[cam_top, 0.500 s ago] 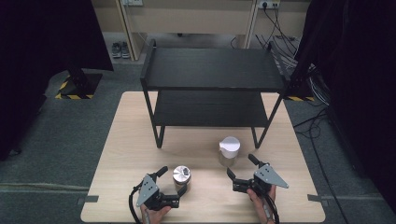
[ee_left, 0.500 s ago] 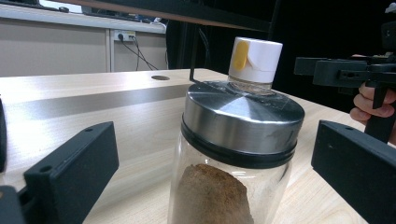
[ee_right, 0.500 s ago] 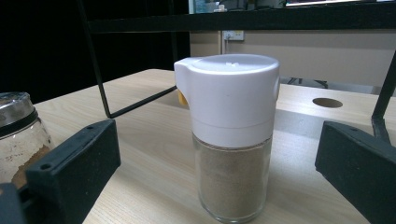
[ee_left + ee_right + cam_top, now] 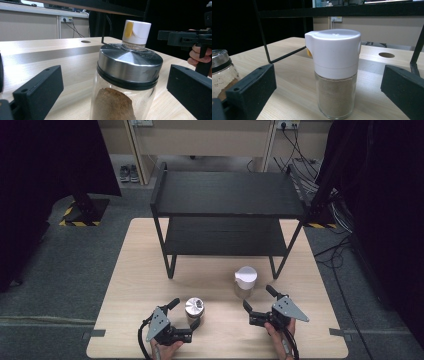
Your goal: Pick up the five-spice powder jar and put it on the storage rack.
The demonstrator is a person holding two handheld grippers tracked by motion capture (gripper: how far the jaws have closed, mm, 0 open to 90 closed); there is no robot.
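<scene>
High view: a pale wooden desk carries a black two-tier rack along its far half. A glass jar with a steel lid stands near the front edge, left of centre. A shaker with a white cap stands upright right of centre, just in front of the rack's right front leg. The left gripper lies at the front edge, jaws wide, one on either side of the jar and not pressing on it. The right gripper sits near the front right, jaws wide, pointed at the shaker, which stands just beyond the tips.

Left gripper view: the jar, holding brown powder, stands between the spread jaws with a gap on each side. The shaker rises behind it.

Right gripper view: the shaker, filled with pale powder, stands between the spread jaws, clear of both. The jar shows at the left edge.
</scene>
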